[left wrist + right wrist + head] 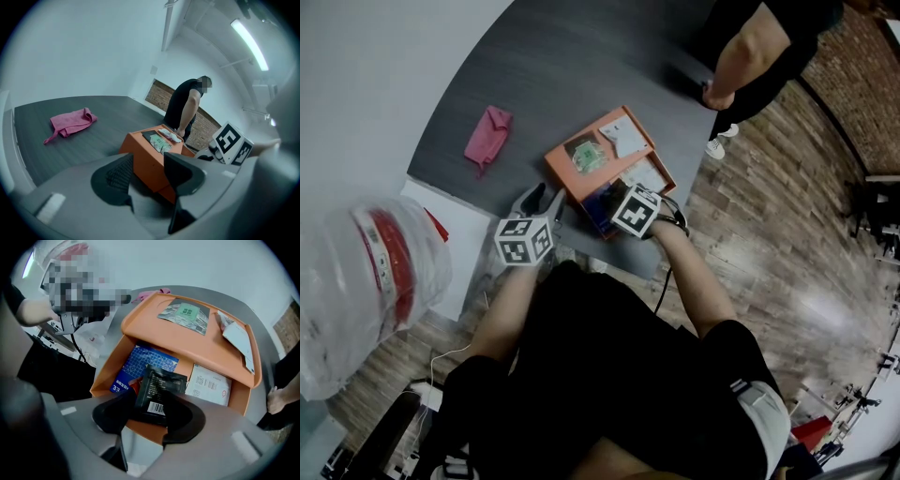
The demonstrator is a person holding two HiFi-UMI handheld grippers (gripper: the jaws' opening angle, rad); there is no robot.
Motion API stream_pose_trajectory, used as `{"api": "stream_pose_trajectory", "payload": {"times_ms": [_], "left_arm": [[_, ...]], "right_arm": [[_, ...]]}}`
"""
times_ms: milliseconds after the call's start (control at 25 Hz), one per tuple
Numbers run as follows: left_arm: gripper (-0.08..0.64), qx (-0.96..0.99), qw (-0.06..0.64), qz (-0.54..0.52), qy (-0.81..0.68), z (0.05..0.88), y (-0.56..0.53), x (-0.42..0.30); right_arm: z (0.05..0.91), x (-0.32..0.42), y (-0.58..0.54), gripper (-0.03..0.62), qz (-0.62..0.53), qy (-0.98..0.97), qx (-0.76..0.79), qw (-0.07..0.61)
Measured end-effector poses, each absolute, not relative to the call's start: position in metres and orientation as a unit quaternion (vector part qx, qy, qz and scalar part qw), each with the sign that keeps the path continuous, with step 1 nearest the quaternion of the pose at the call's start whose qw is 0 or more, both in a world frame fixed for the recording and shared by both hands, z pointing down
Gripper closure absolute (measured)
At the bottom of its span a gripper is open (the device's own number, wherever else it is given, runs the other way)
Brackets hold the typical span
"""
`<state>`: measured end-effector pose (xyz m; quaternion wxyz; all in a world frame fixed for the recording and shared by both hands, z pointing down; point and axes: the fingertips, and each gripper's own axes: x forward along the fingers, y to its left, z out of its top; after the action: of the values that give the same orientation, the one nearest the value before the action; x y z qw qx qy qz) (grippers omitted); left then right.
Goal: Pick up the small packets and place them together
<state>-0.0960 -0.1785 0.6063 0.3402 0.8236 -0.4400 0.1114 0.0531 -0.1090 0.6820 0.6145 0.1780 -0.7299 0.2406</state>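
Right gripper (152,412): clamped on black packet (161,383), held over near half of orange box (105,373). Packet likely light, limp, slick foil; best pinched at lower edge, beside barcode.

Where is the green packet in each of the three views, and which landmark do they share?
Head view: the green packet lies just above centre, in the orange box.
Left gripper view: green packet, right of centre, atop the box.
Right gripper view: green packet, upper centre, on the box's raised part.
Shared landmark: the orange box.
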Motion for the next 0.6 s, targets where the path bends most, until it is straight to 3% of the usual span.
{"api": "stream_pose_trajectory", "payload": {"times_ms": [320,360,480,600], "left_arm": [[0.360,0.830,0.338,0.115,-0.429,0.606,-0.178,-0.086],[0.361,0.831,0.338,0.116,-0.427,0.605,-0.178,-0.085],[0.362,0.832,0.337,0.118,-0.424,0.605,-0.178,-0.082],[0.362,0.832,0.339,0.120,-0.422,0.605,-0.177,-0.081]], "right_arm": [[0.664,0.055,-0.123,0.575,0.160,-0.745,0.218,0.610],[0.663,0.053,-0.123,0.568,0.154,-0.749,0.217,0.607],[0.669,0.049,-0.116,0.377,0.146,-0.753,0.197,0.611],[0.678,0.046,-0.114,0.305,0.154,-0.749,0.189,0.616]]}}
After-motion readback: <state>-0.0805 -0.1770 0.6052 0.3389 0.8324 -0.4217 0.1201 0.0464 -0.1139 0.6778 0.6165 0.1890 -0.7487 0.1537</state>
